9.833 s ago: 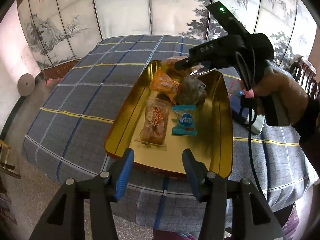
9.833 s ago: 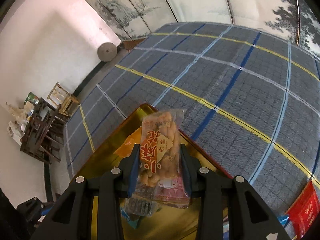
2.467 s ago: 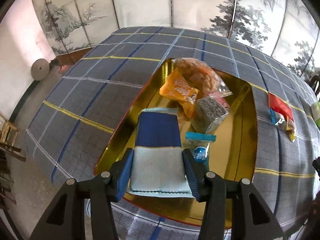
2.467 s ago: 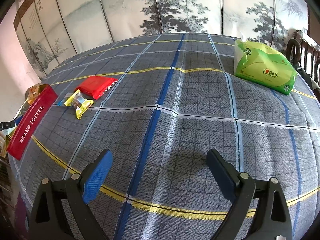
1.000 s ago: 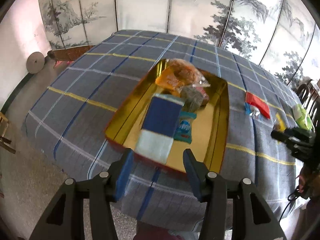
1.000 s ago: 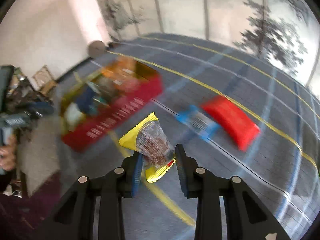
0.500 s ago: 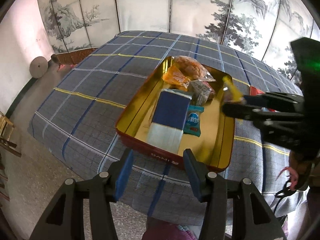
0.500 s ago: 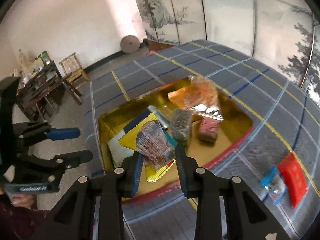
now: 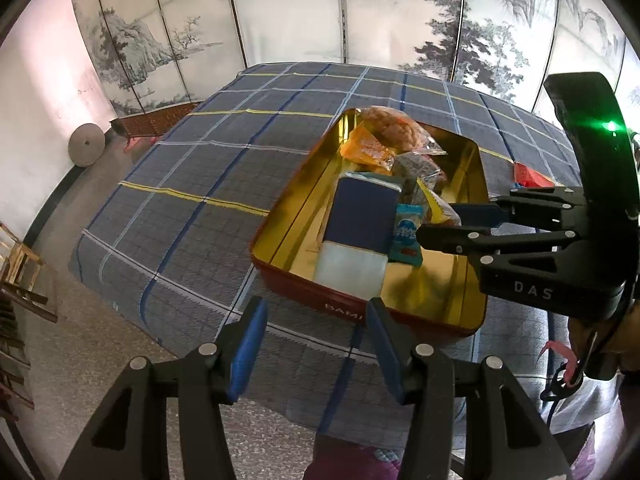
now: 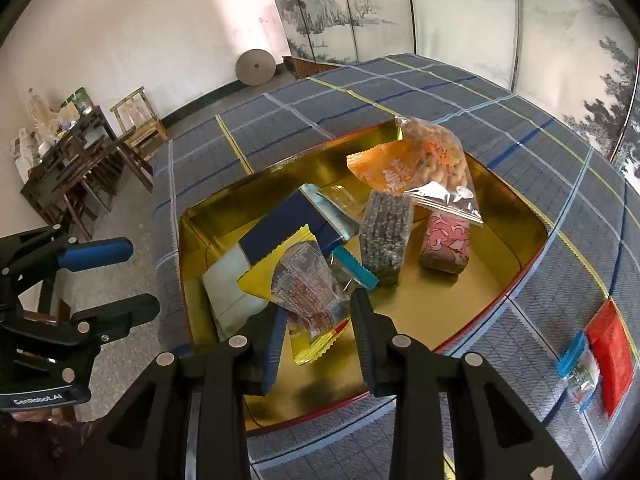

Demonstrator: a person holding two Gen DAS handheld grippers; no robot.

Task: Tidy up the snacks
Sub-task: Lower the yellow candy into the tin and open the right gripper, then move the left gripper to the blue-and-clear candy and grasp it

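A gold tin tray [image 9: 472, 280] [image 10: 516, 256] with red sides sits on the checked tablecloth. It holds a blue-and-white box [image 9: 362, 216] [image 10: 280, 236], an orange packet [image 10: 380, 172], a bag of fried snacks [image 10: 440, 160], a grey bar [image 10: 386, 240], a pink bar [image 10: 446, 242] and a small blue packet [image 9: 408, 236]. My right gripper [image 10: 320, 336] [image 9: 444, 220] is shut on a yellow-edged snack packet [image 10: 308, 288] above the tray. My left gripper [image 9: 316, 340] [image 10: 116, 276] is open and empty, off the table's near edge.
A red packet [image 10: 610, 356] [image 9: 532, 174] and a small blue-ended clear packet [image 10: 578, 368] lie on the cloth to the right of the tray. Painted folding screens stand behind the table. Wooden chairs and a cluttered side table [image 10: 72, 160] stand by the left wall.
My right gripper has carried the yellow-edged packet from the cloth to over the tray and moved lower. My left gripper has let go of the blue-and-white box, which now lies in the tray, and drawn back.
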